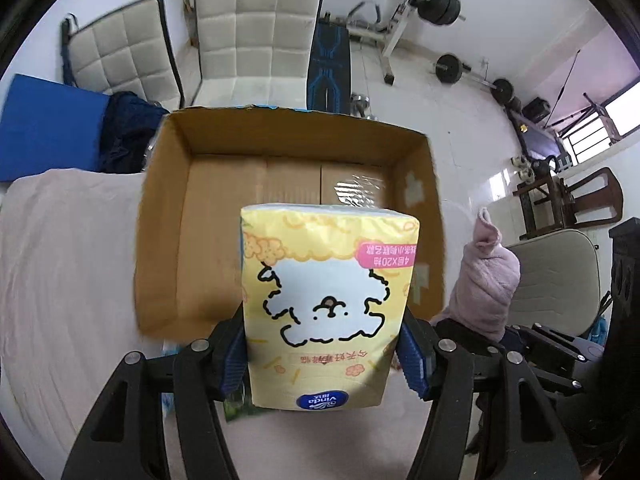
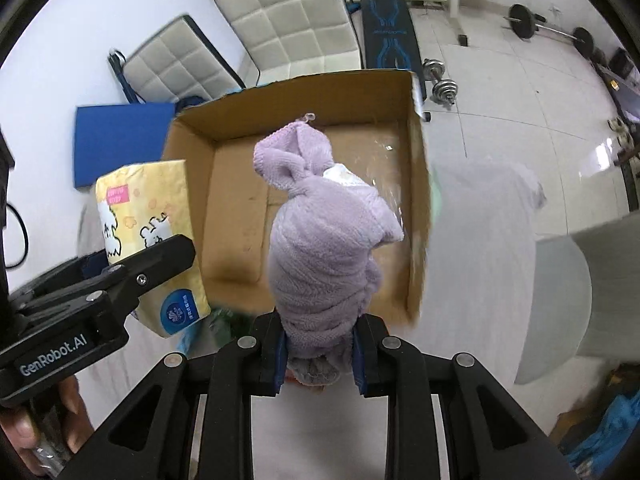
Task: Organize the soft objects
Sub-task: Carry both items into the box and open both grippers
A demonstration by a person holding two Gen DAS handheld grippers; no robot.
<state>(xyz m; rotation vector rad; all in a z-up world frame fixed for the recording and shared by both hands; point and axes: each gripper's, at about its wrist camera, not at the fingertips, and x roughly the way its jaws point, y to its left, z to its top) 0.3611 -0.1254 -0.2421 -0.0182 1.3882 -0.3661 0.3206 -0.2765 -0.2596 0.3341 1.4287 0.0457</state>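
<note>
Slippage is my main worry: my left gripper (image 1: 326, 354) is clamped on the yellow tissue pack (image 1: 328, 304) only near its bottom end, so the tall, squashy pack stands up past the pads and could tilt or slide out if I swing it quickly. My right gripper (image 2: 320, 354) is closed on the lilac towel bundle (image 2: 320, 240), again low down, with the loose knotted top flopping toward 12 o'clock; I judge that top could snag the cardboard box (image 1: 160, 240) wall on the way in. Both loads hang over or just before the near rim of the box, whose floor looks bare, so room inside is plentiful. In the left view the box opens toward 12 o'clock, with its near wall just behind the pack and the towel off at 3 o'clock. In the right view the pack sits at 9 o'clock, close beside my towel, so the two tongs could knock together if I bring both in at once. Pale bedding (image 1: 60, 260) around the box is soft and forgiving.
</note>
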